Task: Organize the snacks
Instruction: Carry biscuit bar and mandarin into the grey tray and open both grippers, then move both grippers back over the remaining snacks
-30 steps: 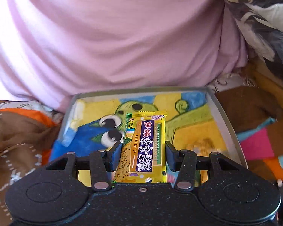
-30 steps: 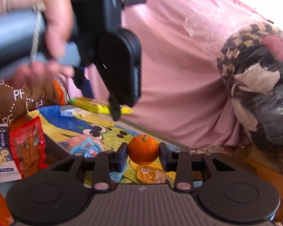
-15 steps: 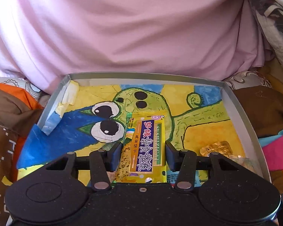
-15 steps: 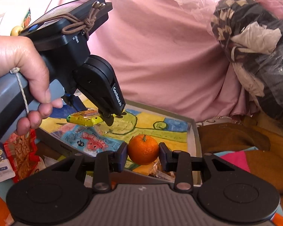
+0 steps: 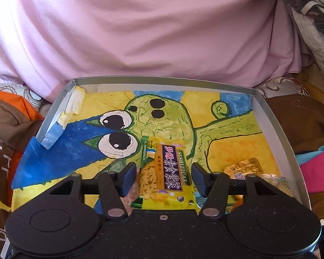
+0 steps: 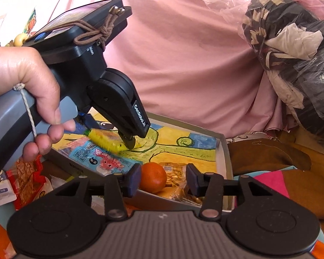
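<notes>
A grey tray (image 5: 162, 81) lined with a green cartoon drawing lies in front of me. The yellow and purple cracker packet (image 5: 168, 168) rests on the tray floor between my left gripper's (image 5: 164, 179) fingers, with a thin gap at the left pad, so that gripper is open. The right wrist view shows the same packet (image 6: 105, 140) flat on the tray (image 6: 224, 151) under the left gripper's fingertip (image 6: 129, 142). My right gripper (image 6: 163, 181) is open; a mandarin (image 6: 153, 178) sits in the tray near its left finger, with a wide gap to the right finger.
A blue packet with a red crab (image 6: 101, 159) and gold-wrapped snacks (image 6: 175, 172) lie in the tray. A red packet (image 6: 30, 179) and a white sachet (image 6: 0, 192) lie outside its left side. Pink cloth (image 5: 140, 32) rises behind. A plastic bag of clothes (image 6: 291, 32) stands at right.
Both grippers came down to the tray. The right gripper opened and let the mandarin go. The left gripper's fingers spread slightly and the cracker packet now lies tilted on the tray.
</notes>
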